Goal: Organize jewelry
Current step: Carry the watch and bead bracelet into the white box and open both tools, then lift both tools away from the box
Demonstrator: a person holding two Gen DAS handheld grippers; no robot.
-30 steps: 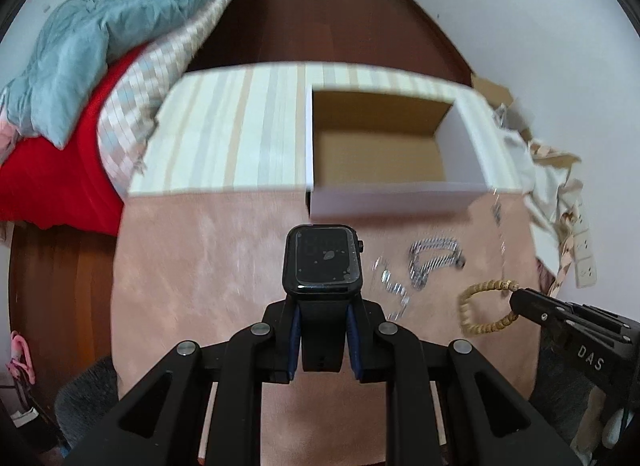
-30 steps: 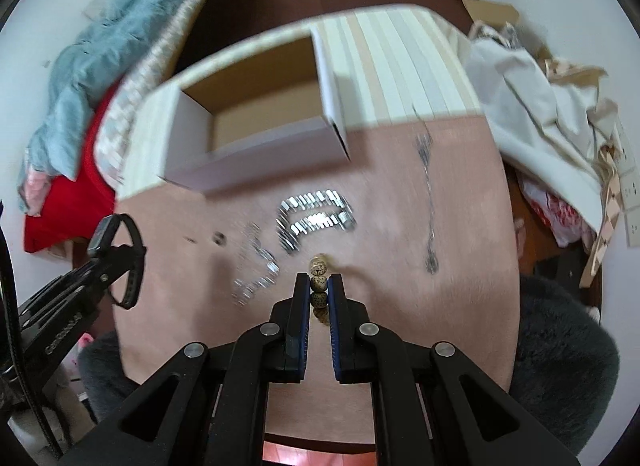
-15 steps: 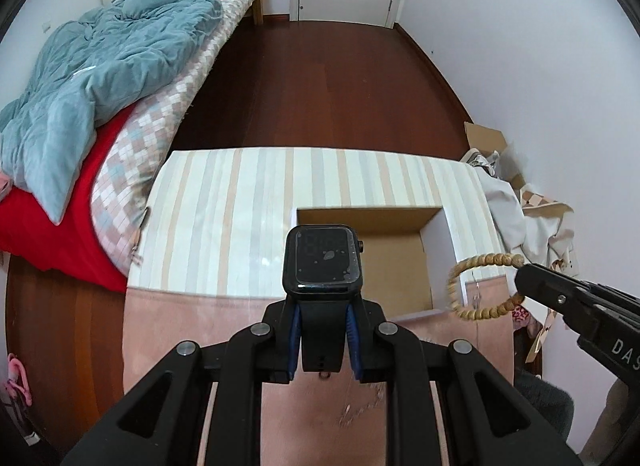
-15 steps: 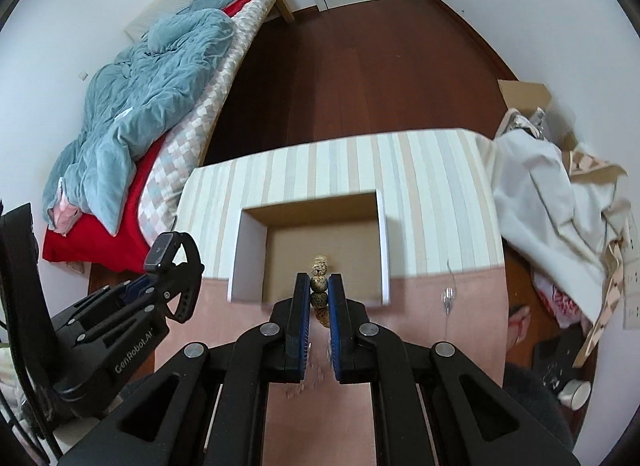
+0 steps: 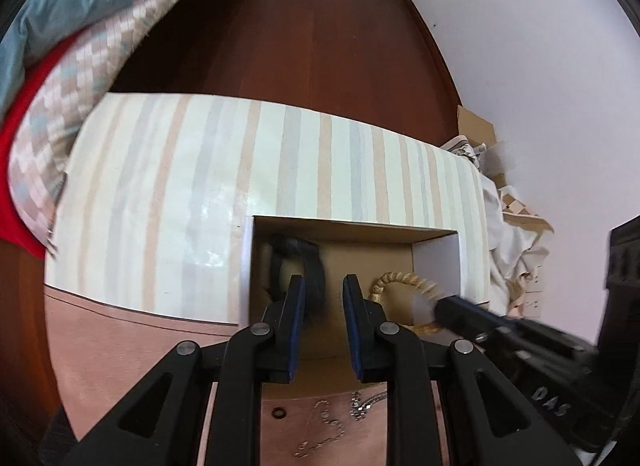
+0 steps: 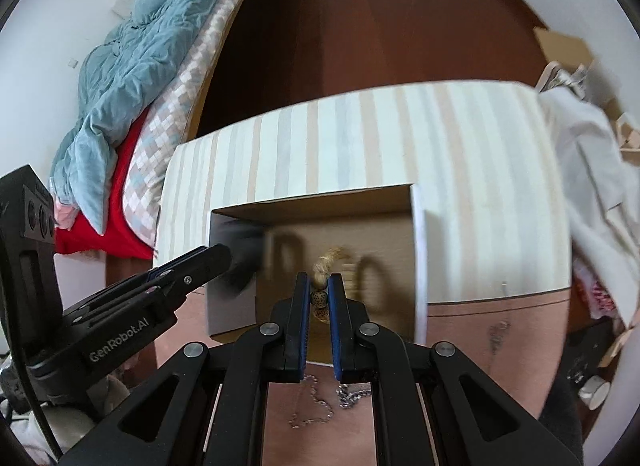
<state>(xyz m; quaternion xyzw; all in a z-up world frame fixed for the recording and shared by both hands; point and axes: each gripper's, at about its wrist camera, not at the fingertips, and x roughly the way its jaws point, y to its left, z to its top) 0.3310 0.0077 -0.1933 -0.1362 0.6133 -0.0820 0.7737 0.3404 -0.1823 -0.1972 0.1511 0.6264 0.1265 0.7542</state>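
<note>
Since half a second ago, both grippers have come down over the open cardboard box (image 5: 436, 262), and the left gripper (image 5: 323, 286) has let go of the black smartwatch (image 5: 298, 262), which is now lying blurred inside the box at its left end, just ahead of the spread fingers (image 5: 296, 298). Those fingers are standing well apart with nothing between them. The right gripper (image 6: 319, 286) is pinching the wooden bead bracelet (image 6: 325, 266) between narrow fingers, and the bracelet's loop is hanging inside the box toward its right side, smeared by motion; whether it is touching the box floor cannot be told. The box is sitting on the tabletop (image 6: 480, 153), where the striped cloth is meeting the pink cloth. Nearer the cameras, a thin silver chain (image 6: 314, 402) and a heavier silver link bracelet (image 6: 352, 396) are lying on the pink cloth, outside the box, with a small dark ring (image 5: 279, 412) beside them.
</note>
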